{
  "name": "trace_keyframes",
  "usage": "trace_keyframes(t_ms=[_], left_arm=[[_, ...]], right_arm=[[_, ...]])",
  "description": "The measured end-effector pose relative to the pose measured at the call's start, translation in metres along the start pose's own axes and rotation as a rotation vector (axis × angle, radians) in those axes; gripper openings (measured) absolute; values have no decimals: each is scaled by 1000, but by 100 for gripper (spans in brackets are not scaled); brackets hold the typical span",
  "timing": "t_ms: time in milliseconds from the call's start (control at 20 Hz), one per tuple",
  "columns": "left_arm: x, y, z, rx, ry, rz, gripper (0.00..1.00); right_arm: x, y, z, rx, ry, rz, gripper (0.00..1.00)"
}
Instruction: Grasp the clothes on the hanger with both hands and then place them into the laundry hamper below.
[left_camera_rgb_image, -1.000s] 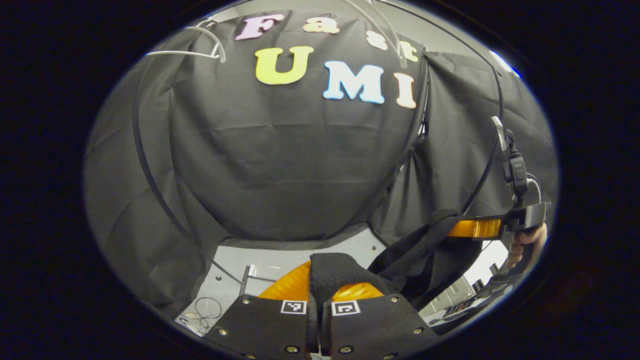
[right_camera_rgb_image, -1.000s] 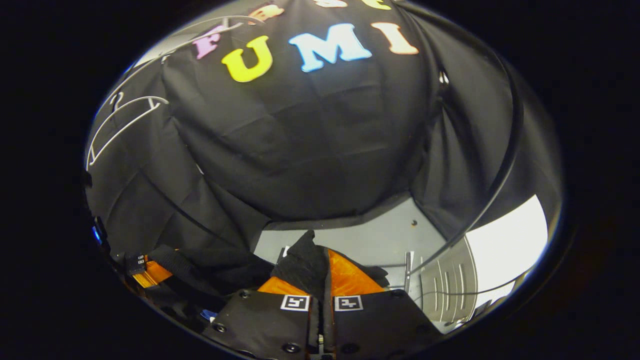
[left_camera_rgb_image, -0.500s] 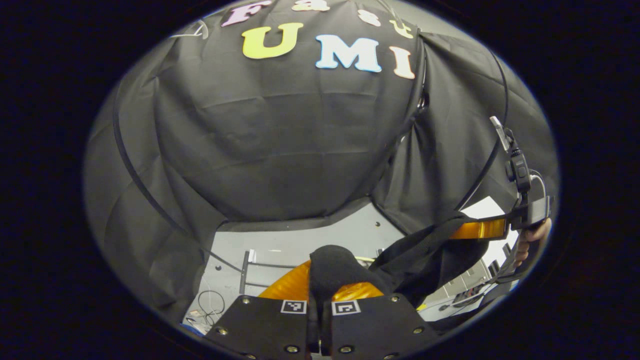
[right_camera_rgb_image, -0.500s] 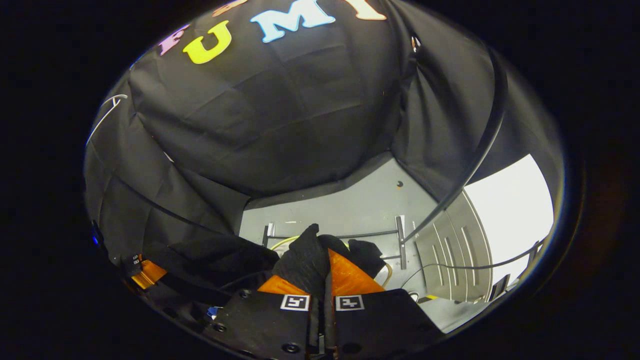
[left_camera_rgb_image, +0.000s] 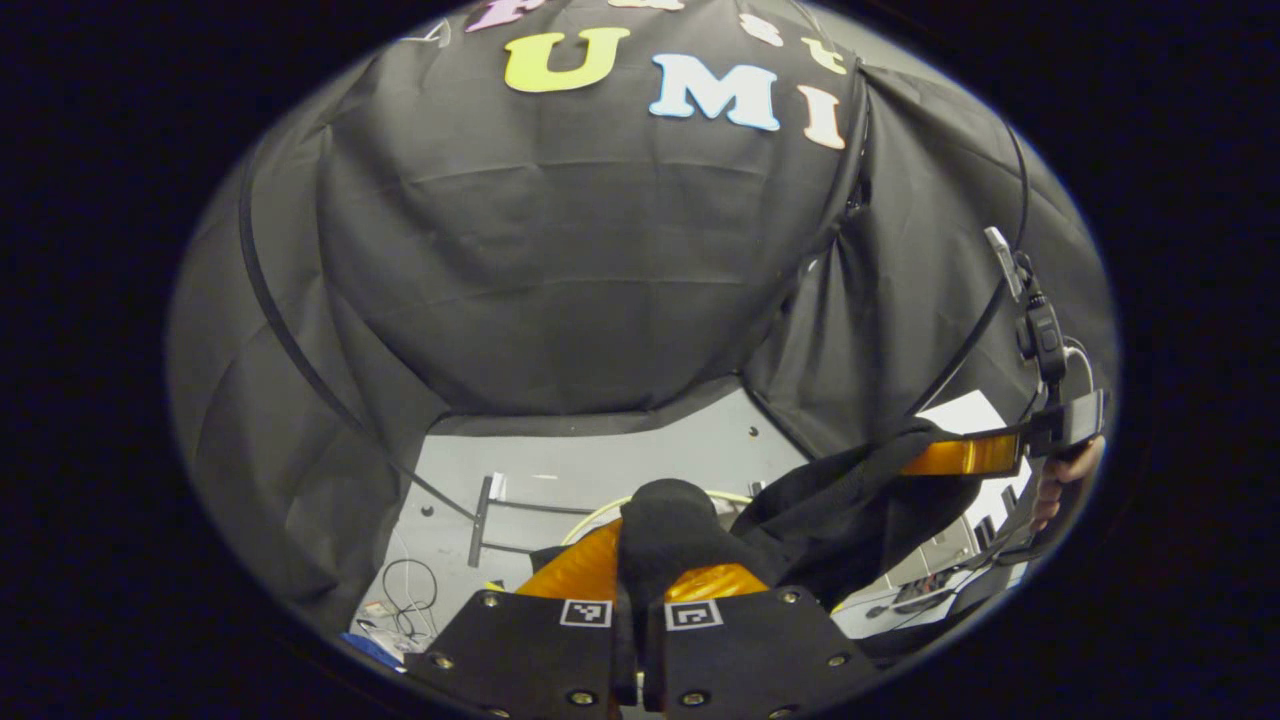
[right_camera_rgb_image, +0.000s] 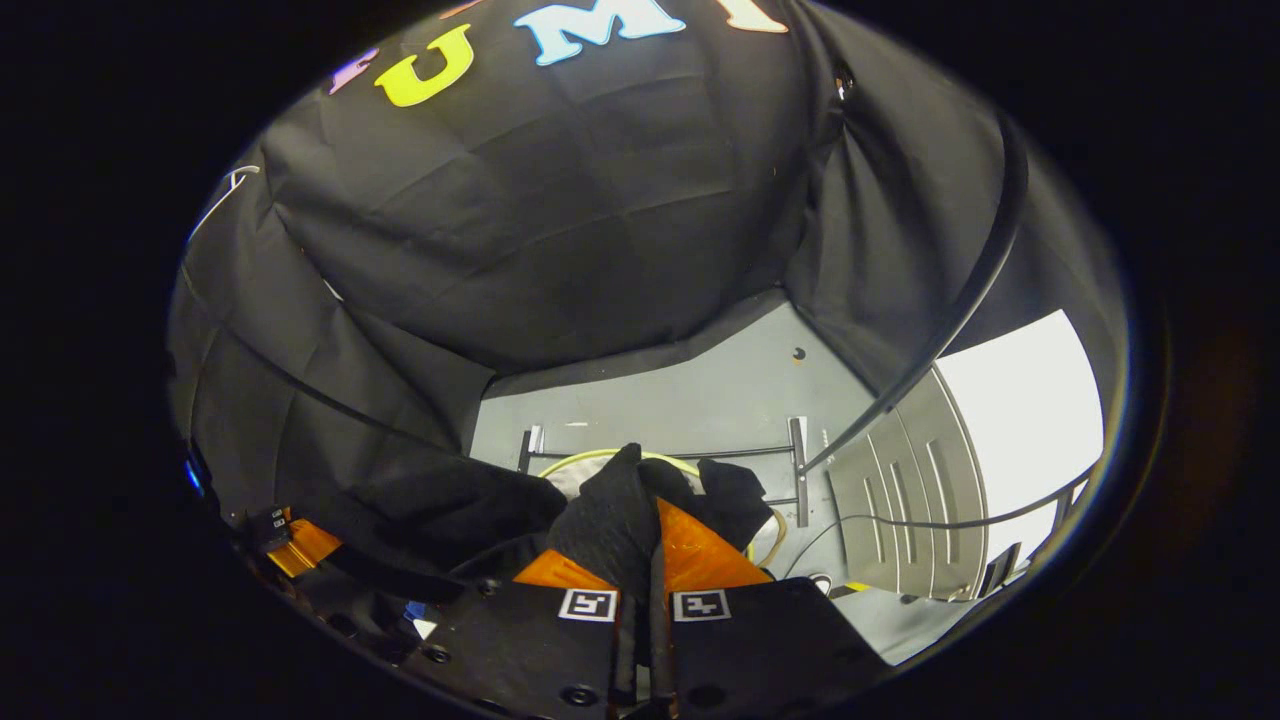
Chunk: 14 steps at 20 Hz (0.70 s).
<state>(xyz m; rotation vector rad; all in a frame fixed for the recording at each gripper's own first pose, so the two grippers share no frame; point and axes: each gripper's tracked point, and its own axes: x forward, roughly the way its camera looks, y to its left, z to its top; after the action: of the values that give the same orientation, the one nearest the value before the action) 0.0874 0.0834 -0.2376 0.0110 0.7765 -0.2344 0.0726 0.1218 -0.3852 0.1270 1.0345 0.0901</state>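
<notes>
Left gripper (left_camera_rgb_image: 640, 590) fingers pinched on black garment (left_camera_rgb_image: 670, 525), bottom centre; right gripper (right_camera_rgb_image: 640, 560) fingers likewise clamp it. Cloth spans between both, slung over hamper rim (right_camera_rgb_image: 600, 458) on floor (right_camera_rgb_image: 700, 400) below, ready for lowering in.

No readable text; only small square coded markers (left_camera_rgb_image: 587, 613) on gripper bodies.

Black garment (left_camera_rgb_image: 850, 500), soft knit, off the hanger and slung between both grippers; one bunched fold stands at 6 o'clock in the left gripper view, the rest trailing toward 4 o'clock. In the right gripper view the garment (right_camera_rgb_image: 610, 510) bunches at 6 o'clock, sagging toward 8 o'clock. Laundry hamper (right_camera_rgb_image: 600, 457) directly beneath (pale round rim partly visible, body hidden by the cloth).
</notes>
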Motion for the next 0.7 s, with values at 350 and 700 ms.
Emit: trace_keyframes(t_ms=[350, 700], left_arm=[[-7, 2, -20, -8, 78, -12, 3], [-13, 16, -41, 15, 152, 56, 29]], right_arm=[[2, 5, -17, -39, 82, 15, 11], [-5, 21, -31, -74, 105, 62, 59]])
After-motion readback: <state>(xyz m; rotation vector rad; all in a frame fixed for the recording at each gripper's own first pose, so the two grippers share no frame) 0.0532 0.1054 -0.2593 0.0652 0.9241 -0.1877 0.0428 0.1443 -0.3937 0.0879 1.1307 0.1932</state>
